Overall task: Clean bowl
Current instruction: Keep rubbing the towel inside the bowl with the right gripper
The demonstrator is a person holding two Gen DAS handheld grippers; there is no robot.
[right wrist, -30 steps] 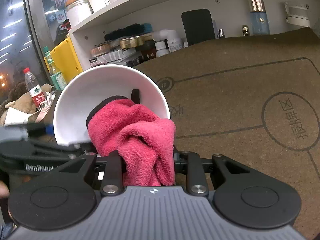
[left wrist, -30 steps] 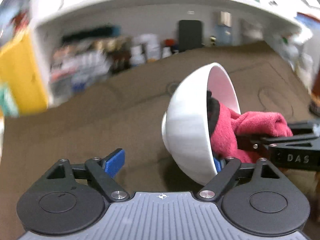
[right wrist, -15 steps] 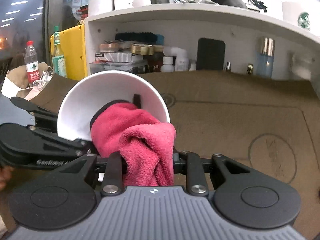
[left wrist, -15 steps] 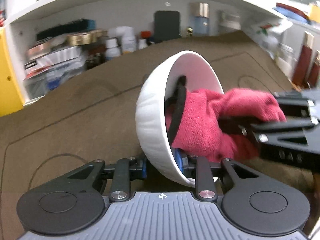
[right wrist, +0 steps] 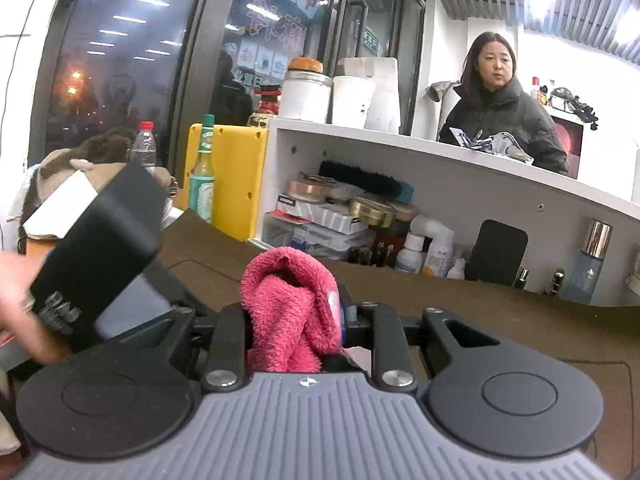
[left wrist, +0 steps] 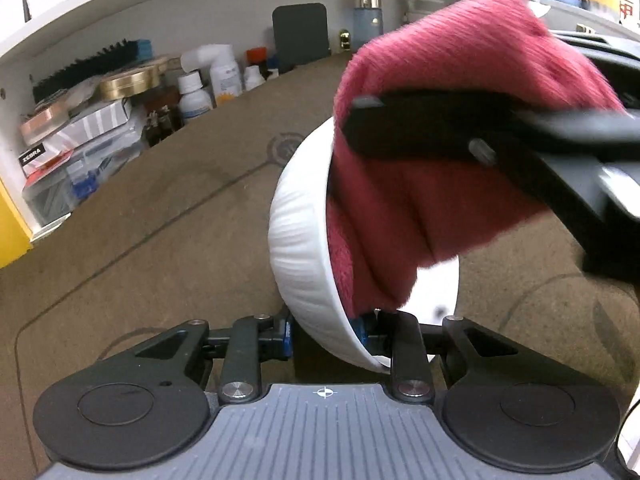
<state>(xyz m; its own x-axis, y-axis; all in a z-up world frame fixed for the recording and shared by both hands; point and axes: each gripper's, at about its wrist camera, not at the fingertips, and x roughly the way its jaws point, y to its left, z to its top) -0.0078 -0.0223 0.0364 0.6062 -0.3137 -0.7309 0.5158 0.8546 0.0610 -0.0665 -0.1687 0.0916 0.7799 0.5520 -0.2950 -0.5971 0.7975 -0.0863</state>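
Right at my left gripper (left wrist: 326, 334) the white bowl (left wrist: 298, 240) stands tipped on its side, its lower rim clamped between the two fingers, one blue pad (left wrist: 286, 334) against the ribbed outside and the other inside the rim. Its mouth faces to the right of the left wrist view, and the bowl is held up off the brown mat (left wrist: 152, 216). Just past that rim, the pink cloth (left wrist: 420, 208) fills much of the bowl's mouth and bulges out above it, with the black finger of my right gripper (left wrist: 472, 132) crossing it.

From the right wrist view, my right gripper (right wrist: 296, 328) is closed on the pink cloth (right wrist: 288, 304), which is bunched between the fingers and stands up above them. The bowl itself does not show in this view; the black body of the left gripper (right wrist: 96, 248) sits close on the left, with a blurred bit of my hand (right wrist: 20, 304) on it.

Farther off, the mat runs to a white shelf unit (right wrist: 440, 164) packed with bottles, tins and boxes. A yellow box (right wrist: 236, 176) and a green bottle (right wrist: 202, 176) stand beside it. Behind the counter a woman in a dark jacket (right wrist: 500, 120) stands.
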